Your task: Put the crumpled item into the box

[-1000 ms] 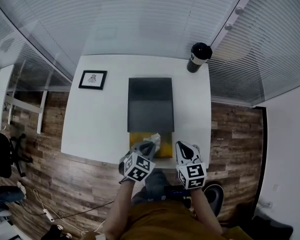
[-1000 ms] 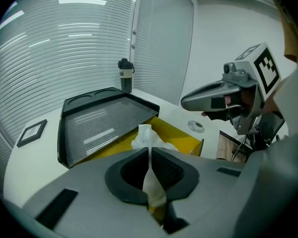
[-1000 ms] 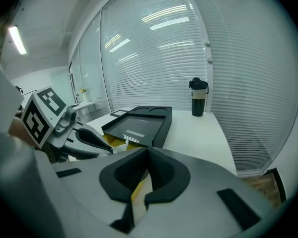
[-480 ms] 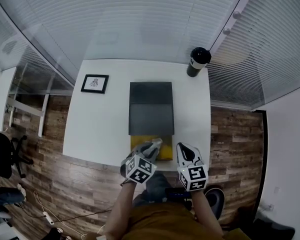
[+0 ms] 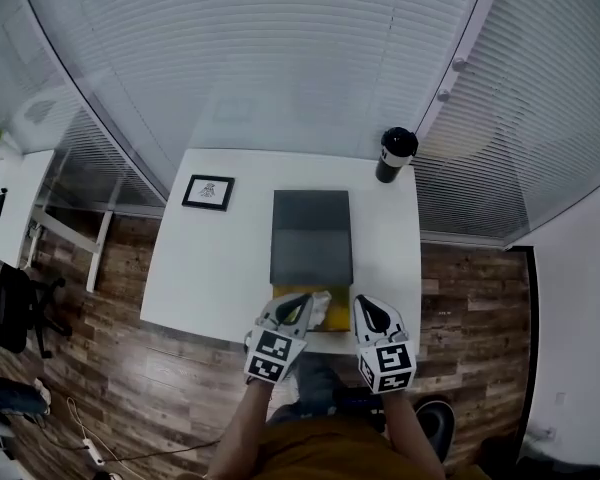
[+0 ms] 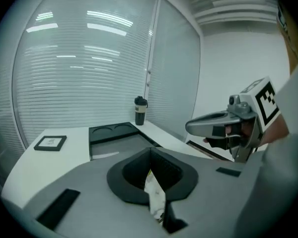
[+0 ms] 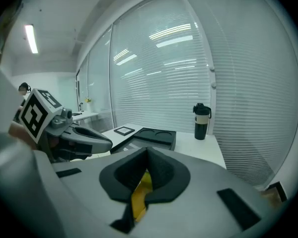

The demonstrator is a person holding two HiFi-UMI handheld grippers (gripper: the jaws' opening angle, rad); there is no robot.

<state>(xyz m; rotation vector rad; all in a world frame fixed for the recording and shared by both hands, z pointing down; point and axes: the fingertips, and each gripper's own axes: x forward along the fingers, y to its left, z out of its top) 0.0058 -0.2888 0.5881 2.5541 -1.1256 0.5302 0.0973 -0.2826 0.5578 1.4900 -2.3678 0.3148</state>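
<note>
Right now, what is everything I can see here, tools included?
Table: one, white, on a wood floor.
Box: one, black, middle of the table.
Picture frame: one, black, far left of the table.
Cup: one, black, far right corner.
Crumpled item: one, white, pinched in the left jaws.
Yellow item: one, pinched in the right jaws.
Left gripper: one, grey, at the near table edge.
Right gripper: one, grey, beside it.
</note>
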